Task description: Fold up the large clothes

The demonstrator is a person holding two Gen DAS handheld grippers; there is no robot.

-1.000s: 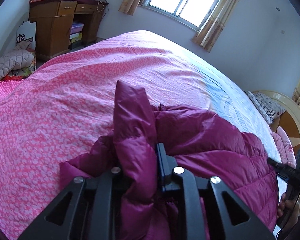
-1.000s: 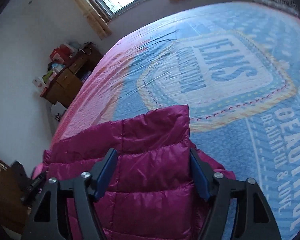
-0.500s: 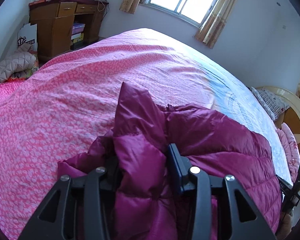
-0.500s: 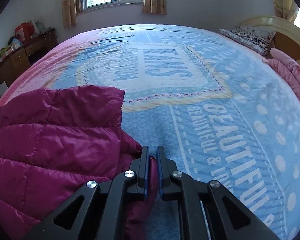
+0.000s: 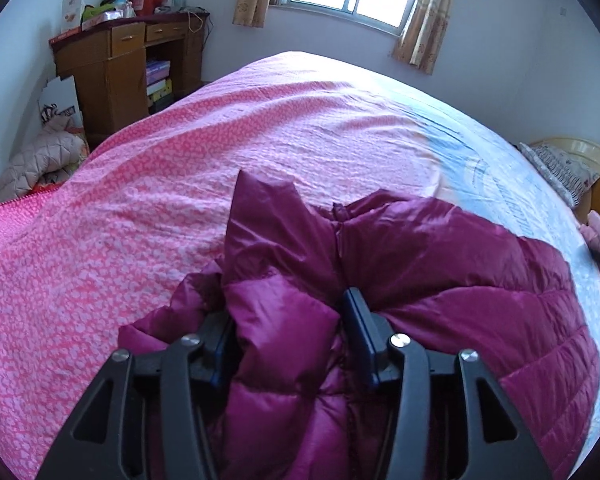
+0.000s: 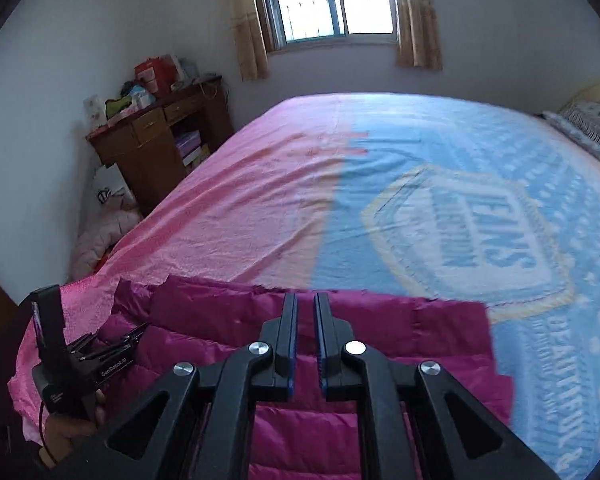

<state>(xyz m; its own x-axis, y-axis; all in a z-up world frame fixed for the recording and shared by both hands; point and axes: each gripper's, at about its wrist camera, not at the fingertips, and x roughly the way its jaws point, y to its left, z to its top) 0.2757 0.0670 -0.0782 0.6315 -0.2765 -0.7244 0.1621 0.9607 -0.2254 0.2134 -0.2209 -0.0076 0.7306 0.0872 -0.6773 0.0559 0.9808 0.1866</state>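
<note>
A magenta quilted puffer jacket (image 5: 452,280) lies on the near edge of the bed; it also shows in the right wrist view (image 6: 308,412). My left gripper (image 5: 286,320) has its jaws partly apart around a raised puffy fold of the jacket (image 5: 276,272), which fills the gap. It also shows in the right wrist view (image 6: 112,340) at the jacket's left end. My right gripper (image 6: 305,300) is above the jacket's middle with its jaws nearly together and nothing between them.
The bed cover is pink (image 5: 180,200) on the left and blue with lettering (image 6: 480,232) on the right. A wooden desk (image 5: 120,64) with clutter stands by the far wall. Clothes (image 5: 40,160) lie on the floor. Pillows (image 6: 588,124) are at the right.
My right gripper has let go of the jacket's edge, risen and swung left over the jacket. My left gripper's jaws have widened around the fold.
</note>
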